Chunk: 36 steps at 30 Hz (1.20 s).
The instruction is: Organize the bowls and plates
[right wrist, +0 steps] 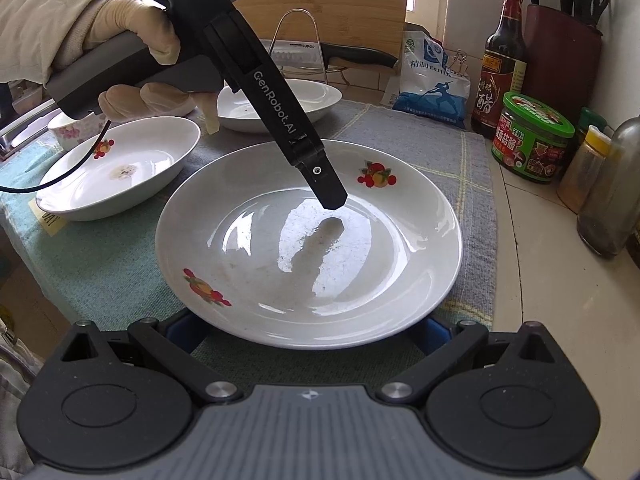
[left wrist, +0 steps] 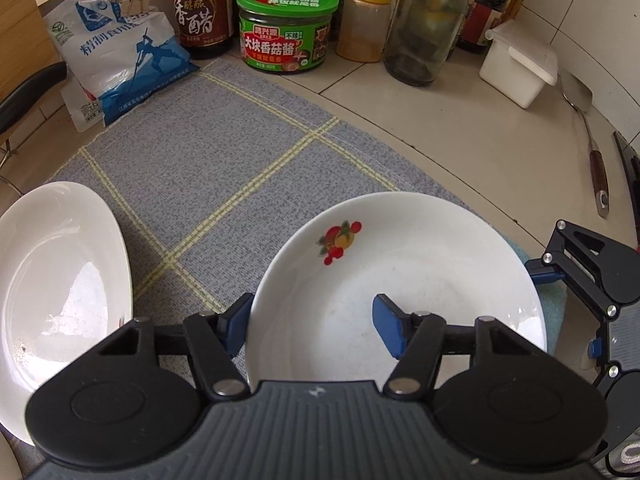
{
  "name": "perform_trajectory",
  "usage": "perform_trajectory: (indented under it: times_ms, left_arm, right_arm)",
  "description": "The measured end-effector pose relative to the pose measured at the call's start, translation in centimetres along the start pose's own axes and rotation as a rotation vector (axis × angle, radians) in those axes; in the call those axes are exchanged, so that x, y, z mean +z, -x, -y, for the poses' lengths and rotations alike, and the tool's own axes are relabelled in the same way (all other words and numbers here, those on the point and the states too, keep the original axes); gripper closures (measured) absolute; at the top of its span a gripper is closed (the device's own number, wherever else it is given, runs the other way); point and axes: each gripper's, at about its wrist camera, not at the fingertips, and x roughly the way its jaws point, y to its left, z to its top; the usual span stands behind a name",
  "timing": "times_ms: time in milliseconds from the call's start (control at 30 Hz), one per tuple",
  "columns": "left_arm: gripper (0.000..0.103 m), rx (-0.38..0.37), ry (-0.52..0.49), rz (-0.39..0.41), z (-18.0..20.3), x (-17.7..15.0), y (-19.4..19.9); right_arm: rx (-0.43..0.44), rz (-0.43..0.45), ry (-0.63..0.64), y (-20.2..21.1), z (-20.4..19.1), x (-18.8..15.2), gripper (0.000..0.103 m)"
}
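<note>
A white plate with fruit prints (left wrist: 420, 272) (right wrist: 308, 240) lies on the grey checked mat (left wrist: 224, 160). My left gripper (left wrist: 312, 324) is open and straddles the plate's left rim, one blue pad outside it and one over the inside; in the right wrist view its finger (right wrist: 320, 176) points down into the plate. My right gripper (right wrist: 308, 332) is open, its blue pads mostly hidden under the plate's near rim; it shows at the right edge of the left wrist view (left wrist: 576, 276). A plain white plate (left wrist: 56, 280) (right wrist: 280, 104), a fruit-print dish (right wrist: 124, 164) and a small flowered bowl (right wrist: 68, 130) lie beyond.
At the back of the counter stand a salt bag (left wrist: 120, 68), a vinegar bottle (left wrist: 200, 8), a green-lidded jar (left wrist: 286, 28), a spice jar (left wrist: 364, 20), a glass bottle (left wrist: 428, 24) and a white box (left wrist: 520, 68). A spatula (left wrist: 588, 136) lies right. A knife rack (right wrist: 312, 52) stands behind the plates.
</note>
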Motion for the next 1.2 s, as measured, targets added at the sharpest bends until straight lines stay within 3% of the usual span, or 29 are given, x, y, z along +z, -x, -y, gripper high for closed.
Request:
perform_trajectory:
  times_ms: [467, 867, 1200]
  left_arm:
    - [0.041, -0.027, -0.025, 0.015, -0.1, 0.6, 0.4]
    - [0.041, -0.001, -0.032, 0.091, -1.3, 4.6, -0.6]
    - [0.041, 0.007, -0.019, 0.103, -2.4, 6.7, -2.9]
  right_arm:
    - [-0.005, -0.018, -0.014, 0.3, 0.5, 1.0, 0.0]
    - [-0.076, -0.015, 0.039, -0.7, 3.5, 3.1, 0.0]
    - [-0.088, -0.032, 0.014, -2.7, 5.6, 3.8, 0.0]
